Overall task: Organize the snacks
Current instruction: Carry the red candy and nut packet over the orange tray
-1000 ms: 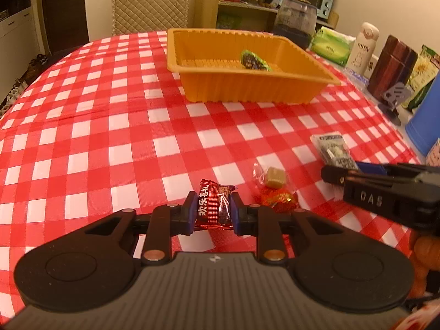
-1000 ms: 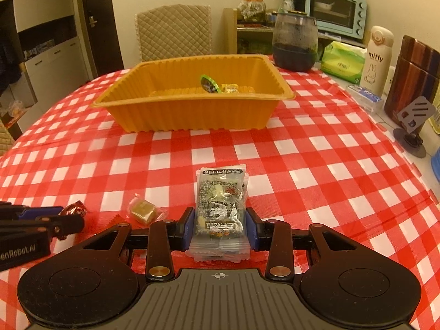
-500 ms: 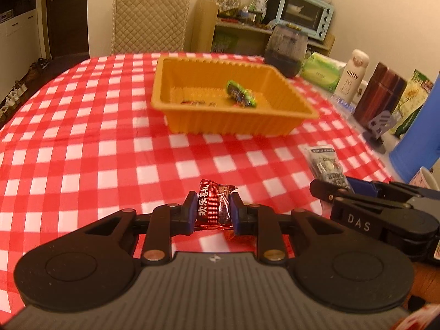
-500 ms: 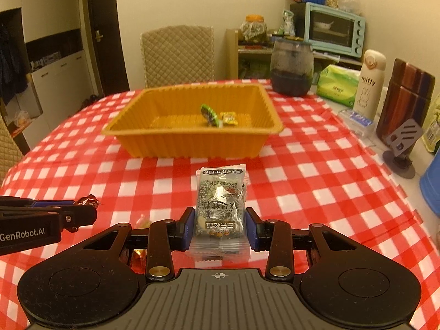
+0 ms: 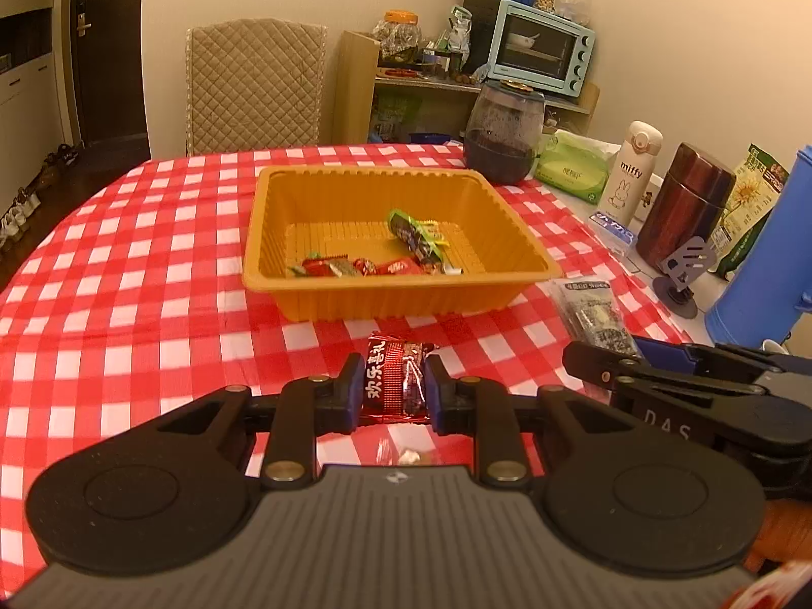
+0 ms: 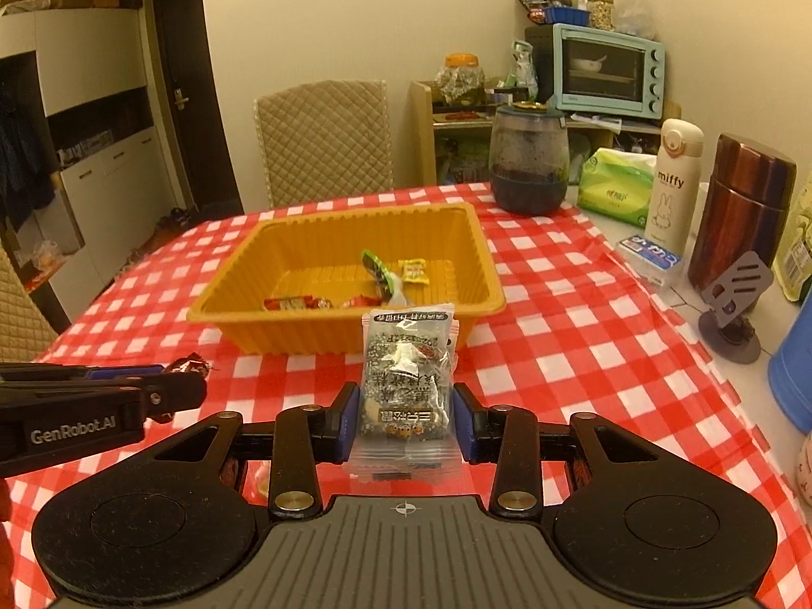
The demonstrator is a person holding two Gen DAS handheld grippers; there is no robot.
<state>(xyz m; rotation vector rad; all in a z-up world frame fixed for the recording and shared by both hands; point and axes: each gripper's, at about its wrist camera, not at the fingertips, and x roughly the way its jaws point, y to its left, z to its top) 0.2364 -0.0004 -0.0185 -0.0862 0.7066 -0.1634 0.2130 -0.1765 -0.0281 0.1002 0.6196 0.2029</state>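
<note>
Snacks held in both tools, orange tray straight ahead of each.

Left tool (image 5: 395,390) is clamped on a red candy (image 5: 393,378); right tool (image 6: 406,418) is clamped on a grey-green packet (image 6: 407,370) whose long axis runs along the fingers. Both hang above the counter (image 5: 127,279), just short of the tray's (image 5: 406,299) near wall, roughly equally close; likely next is a forward carry over that rim.

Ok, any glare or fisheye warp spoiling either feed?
Left wrist: warm orange cast, foil glints on the red candy, table edges bowed. Right wrist: same cast, glare on the clear snack packet hides some print; both stay sharp.
</note>
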